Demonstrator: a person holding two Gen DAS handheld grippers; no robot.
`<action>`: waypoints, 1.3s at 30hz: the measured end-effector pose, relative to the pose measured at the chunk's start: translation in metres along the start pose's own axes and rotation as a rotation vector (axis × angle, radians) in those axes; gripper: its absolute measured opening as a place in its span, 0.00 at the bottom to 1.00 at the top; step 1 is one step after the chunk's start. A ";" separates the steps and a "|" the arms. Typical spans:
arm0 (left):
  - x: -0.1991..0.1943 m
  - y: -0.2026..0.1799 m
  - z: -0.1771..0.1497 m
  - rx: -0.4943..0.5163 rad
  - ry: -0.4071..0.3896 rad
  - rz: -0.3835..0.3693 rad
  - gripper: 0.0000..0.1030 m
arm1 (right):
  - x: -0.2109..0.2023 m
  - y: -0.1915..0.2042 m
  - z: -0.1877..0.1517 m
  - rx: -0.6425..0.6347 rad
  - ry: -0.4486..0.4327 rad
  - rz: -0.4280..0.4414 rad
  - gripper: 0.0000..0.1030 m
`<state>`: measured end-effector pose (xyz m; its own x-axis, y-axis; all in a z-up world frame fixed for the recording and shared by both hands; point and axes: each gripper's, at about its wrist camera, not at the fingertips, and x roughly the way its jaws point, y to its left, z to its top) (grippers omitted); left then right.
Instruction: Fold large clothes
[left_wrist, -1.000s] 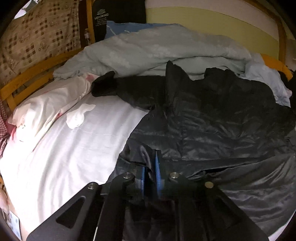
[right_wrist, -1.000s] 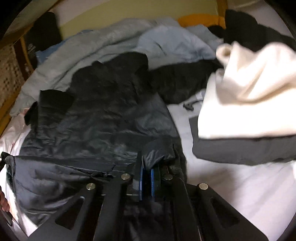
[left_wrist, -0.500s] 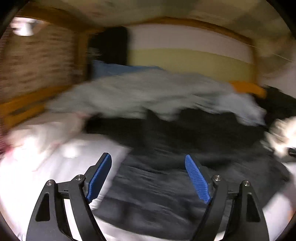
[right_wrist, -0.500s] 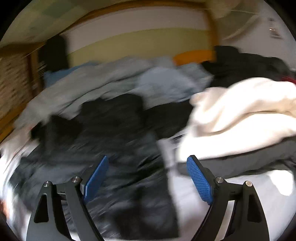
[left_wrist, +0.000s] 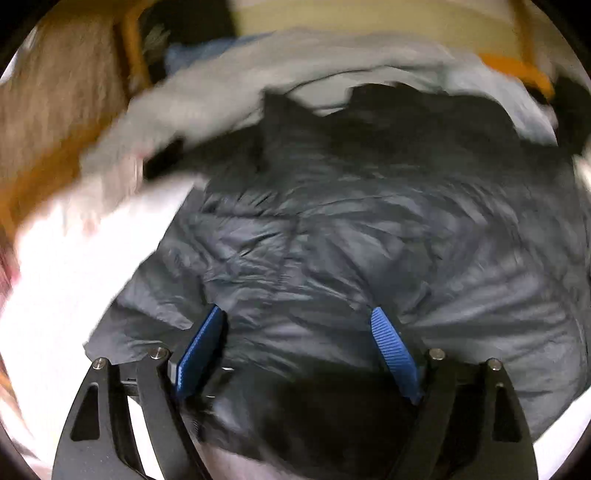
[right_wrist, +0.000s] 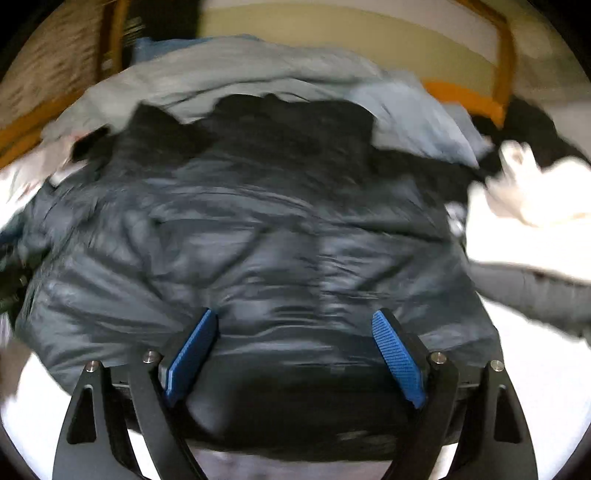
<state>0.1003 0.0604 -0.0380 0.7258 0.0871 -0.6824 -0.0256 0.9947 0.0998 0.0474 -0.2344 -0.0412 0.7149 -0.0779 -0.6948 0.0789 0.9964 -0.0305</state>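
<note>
Bed contents, listed left to right with the dark puffer jacket (left_wrist: 369, 229) as landmark; both views are motion-blurred. Item: orange wooden bed frame (left_wrist: 133, 48), far left of the jacket and beyond it, with a second stretch of rail (right_wrist: 465, 96) past the jacket's right shoulder. Item: white bedsheet (left_wrist: 74, 280), directly left of the jacket, the jacket's left edge lying on it; the same sheet shows again to the jacket's lower right (right_wrist: 535, 354). Item: pale grey-blue duvet (left_wrist: 295, 62), heaped behind the jacket, its front fold touching the jacket's far edge. Item: the jacket itself, black, quilted, shiny, spread flat across the middle of the bed and filling the centre of each view (right_wrist: 266, 236); near hem toward the cameras. Item: left gripper (left_wrist: 297, 347), above the jacket's near left portion, blue-padded fingers (left_wrist: 201, 349) spread wide apart, jaws open and holding nothing. Item: right gripper (right_wrist: 295, 347), above the jacket's near hem toward its right half, blue-padded fingers (right_wrist: 397, 358) likewise spread wide, jaws open and holding nothing. Item: cream-white garment (right_wrist: 532, 206), right of the jacket, piled on a dark grey garment (right_wrist: 532, 291) that lies just beside the jacket's right edge. Item: black clothing (right_wrist: 532, 125), behind the cream garment, details unreadable.
</note>
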 end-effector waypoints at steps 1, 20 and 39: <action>0.004 0.012 0.002 -0.055 0.016 -0.005 0.80 | 0.003 -0.011 0.003 0.057 0.030 -0.003 0.85; -0.092 0.049 0.014 -0.082 -0.312 0.071 0.81 | -0.017 -0.059 0.013 0.171 0.012 -0.091 0.77; 0.036 0.045 0.068 0.021 -0.004 0.105 0.72 | 0.040 -0.055 0.061 0.033 0.080 -0.037 0.22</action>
<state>0.1720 0.1046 -0.0085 0.7226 0.1904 -0.6646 -0.0871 0.9787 0.1857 0.1142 -0.2948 -0.0233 0.6538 -0.1102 -0.7486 0.1280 0.9912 -0.0341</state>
